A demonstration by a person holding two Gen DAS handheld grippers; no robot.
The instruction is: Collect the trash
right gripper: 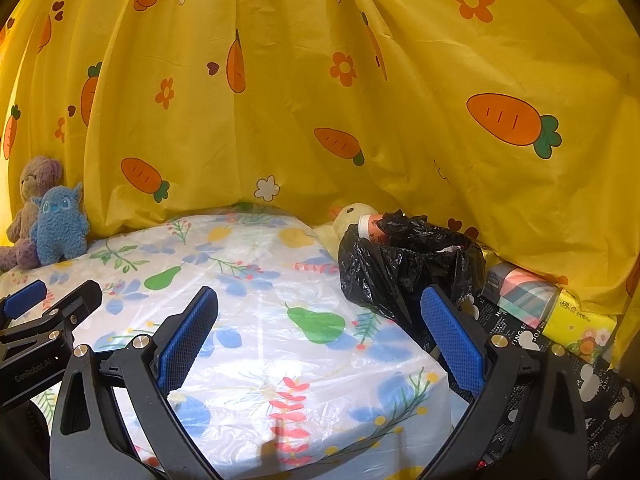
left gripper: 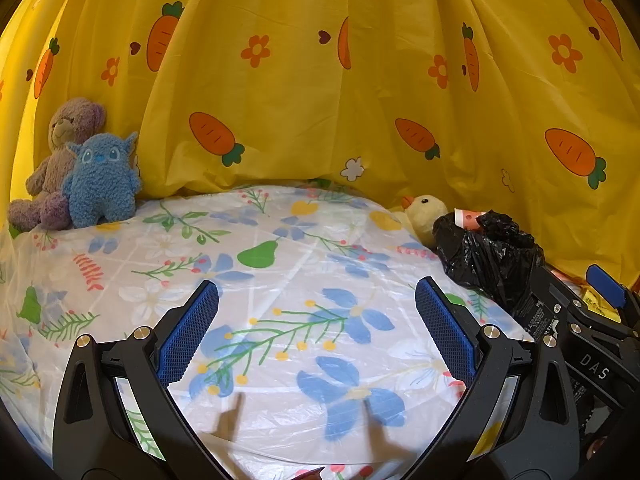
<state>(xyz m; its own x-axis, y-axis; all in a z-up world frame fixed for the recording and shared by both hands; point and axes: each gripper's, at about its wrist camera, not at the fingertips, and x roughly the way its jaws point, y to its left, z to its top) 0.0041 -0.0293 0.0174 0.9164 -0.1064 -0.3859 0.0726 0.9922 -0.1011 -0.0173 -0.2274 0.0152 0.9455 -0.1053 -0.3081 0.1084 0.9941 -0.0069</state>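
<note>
Trash sits in the black bag point(right gripper: 404, 264) at the worktop's point(right gripper: 256, 320) far right corner, a cup-like thing point(right gripper: 368, 225) poking from its mouth, though I can't quite tell what it is. My left gripper point(left gripper: 316, 332) and right gripper point(right gripper: 320, 336) both hang wide and empty. That thin film looks light, soft and slippery, so I'd pinch the crumpled rim. Open room lies to the left; the worktop's right edge and boxes point(right gripper: 520, 292) crowd the bag.
</note>
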